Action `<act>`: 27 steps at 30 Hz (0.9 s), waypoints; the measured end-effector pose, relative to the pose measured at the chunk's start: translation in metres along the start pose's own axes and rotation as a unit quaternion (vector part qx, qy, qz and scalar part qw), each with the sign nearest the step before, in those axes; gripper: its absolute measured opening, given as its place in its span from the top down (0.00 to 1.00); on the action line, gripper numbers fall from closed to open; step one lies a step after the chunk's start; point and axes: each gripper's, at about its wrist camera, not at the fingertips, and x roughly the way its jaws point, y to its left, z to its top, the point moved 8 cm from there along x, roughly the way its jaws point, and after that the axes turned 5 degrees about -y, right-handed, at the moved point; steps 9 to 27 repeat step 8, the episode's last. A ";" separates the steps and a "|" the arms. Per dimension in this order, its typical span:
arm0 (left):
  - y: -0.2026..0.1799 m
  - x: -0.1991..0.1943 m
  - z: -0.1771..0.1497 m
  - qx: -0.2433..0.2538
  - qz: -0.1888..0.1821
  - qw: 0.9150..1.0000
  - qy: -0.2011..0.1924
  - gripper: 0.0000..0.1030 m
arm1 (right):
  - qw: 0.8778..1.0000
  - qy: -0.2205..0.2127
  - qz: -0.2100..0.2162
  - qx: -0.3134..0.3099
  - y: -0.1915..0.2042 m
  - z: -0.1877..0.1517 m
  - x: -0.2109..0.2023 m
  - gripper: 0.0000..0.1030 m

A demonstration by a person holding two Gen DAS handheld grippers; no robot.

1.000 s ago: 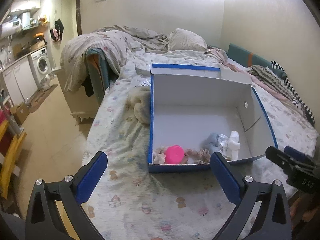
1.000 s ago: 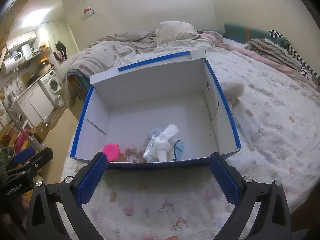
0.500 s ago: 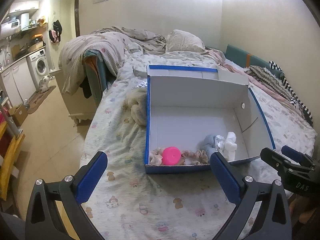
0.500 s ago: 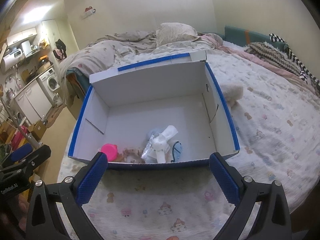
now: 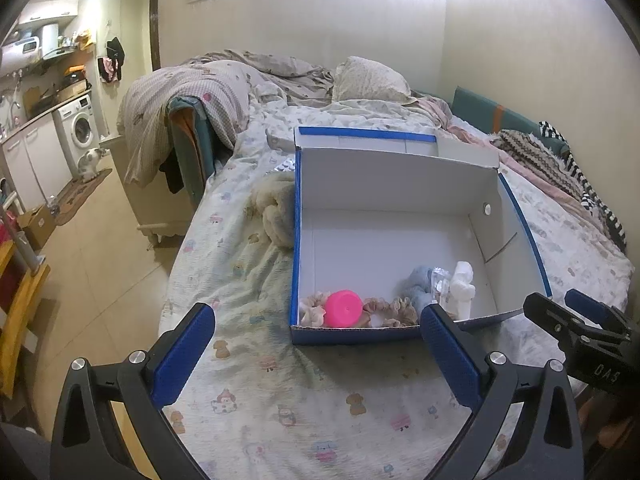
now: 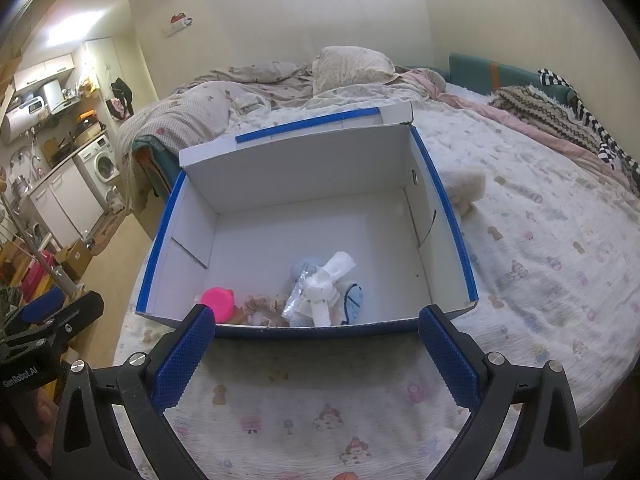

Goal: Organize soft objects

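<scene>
A white cardboard box with blue edges (image 5: 396, 196) (image 6: 312, 172) stands open on the bed. Along its near wall lie a pink round thing (image 5: 344, 308) (image 6: 218, 302), beige scrunchies (image 5: 394, 310) (image 6: 262, 304), a light blue soft item (image 5: 418, 280) (image 6: 354, 298) and a white wrapped bundle (image 5: 462, 282) (image 6: 326, 286). A cream fluffy item (image 5: 276, 210) lies against the box's left outer wall. Another cream fluffy item (image 6: 464, 186) lies beside its right wall. My left gripper (image 5: 316, 342) is open and empty, in front of the box. My right gripper (image 6: 316, 344) is open and empty too.
The bed sheet (image 5: 248, 380) has a cartoon print. Rumpled duvet and pillow (image 5: 368, 78) lie at the far end. Knitted and striped throws (image 6: 552, 116) lie along the right. Floor, washing machine (image 5: 82, 132) and cabinets are at left.
Both grippers have drawn back a little from the box, which now sits slightly farther away in both views. Both stay open and empty.
</scene>
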 end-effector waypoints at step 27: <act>0.001 0.001 -0.001 0.004 0.001 1.000 -0.001 0.01 | 1.000 0.000 0.001 0.000 0.000 0.001 -0.001 0.00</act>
